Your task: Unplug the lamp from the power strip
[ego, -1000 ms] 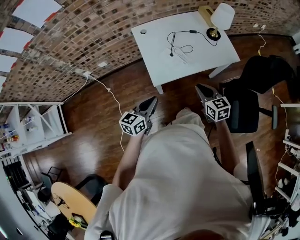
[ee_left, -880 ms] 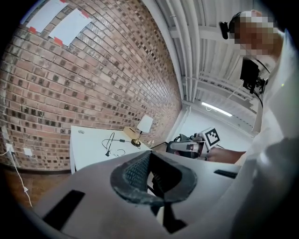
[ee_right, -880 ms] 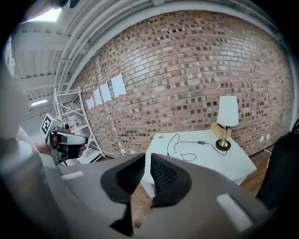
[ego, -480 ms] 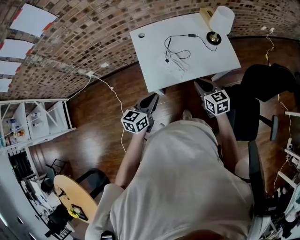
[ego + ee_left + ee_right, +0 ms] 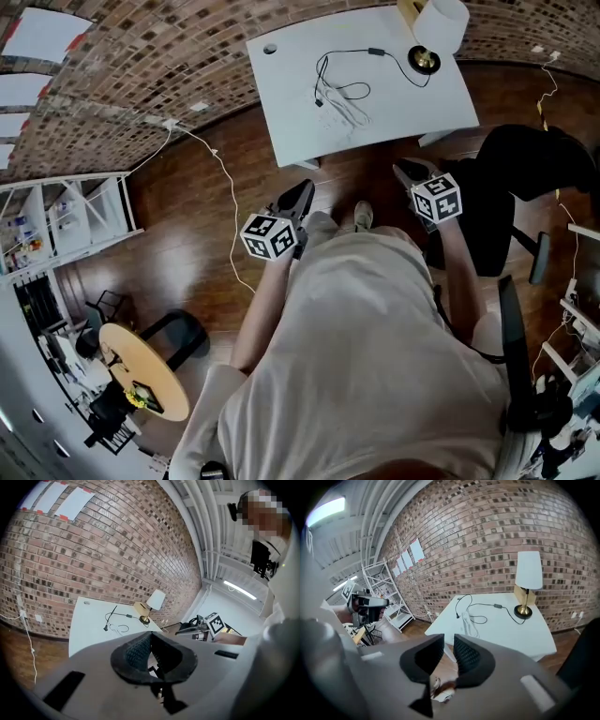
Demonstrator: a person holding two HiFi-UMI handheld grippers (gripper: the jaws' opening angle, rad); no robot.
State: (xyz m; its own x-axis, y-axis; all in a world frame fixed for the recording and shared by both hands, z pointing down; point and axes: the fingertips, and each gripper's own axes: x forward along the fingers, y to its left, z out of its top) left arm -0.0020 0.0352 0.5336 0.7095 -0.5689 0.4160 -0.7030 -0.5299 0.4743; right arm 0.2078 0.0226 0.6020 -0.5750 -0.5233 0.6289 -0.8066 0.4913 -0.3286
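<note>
White tabletop [image 5: 394,103]: smooth laminate, pushed up to the wall; probably slippery under anything light.
Lamp [image 5: 439,23]: white shade on a brass stem and round base, standing at the far right corner of the tabletop.
Lamp cord [image 5: 398,58]: thin, black and limp; led from the base past an in-line switch [image 5: 376,52] into loose loops near mid-tabletop.
Plug [image 5: 457,616]: small black body at the cord's end, lying at one end of the strip; too small to tell how deeply seated.
Power strip [image 5: 465,623]: slim, white, flat on the tabletop beside its own white lead.
Handling (judged): plug rigid and light, held by socket friction alone; best pinched across the plug body, never by the cord, which would strain and might drag the lamp. Strip likely to lift or slide unless pinned down.
Left claw [image 5: 149,637]: pads together at the tips, gripping nothing; raised before the torso, well apart from the tabletop.
Right claw [image 5: 449,644]: opening, pads apart with nothing between; likewise raised and well short of the tabletop.
Brick wall [image 5: 141,56]: red-brown, with white sheets pinned high up.
Floor [image 5: 187,234]: polished dark wood, crossed by a thin white cable [image 5: 230,202].
Surroundings: white shelving [image 5: 70,216] at left, black office chair [image 5: 497,220] at right.
</note>
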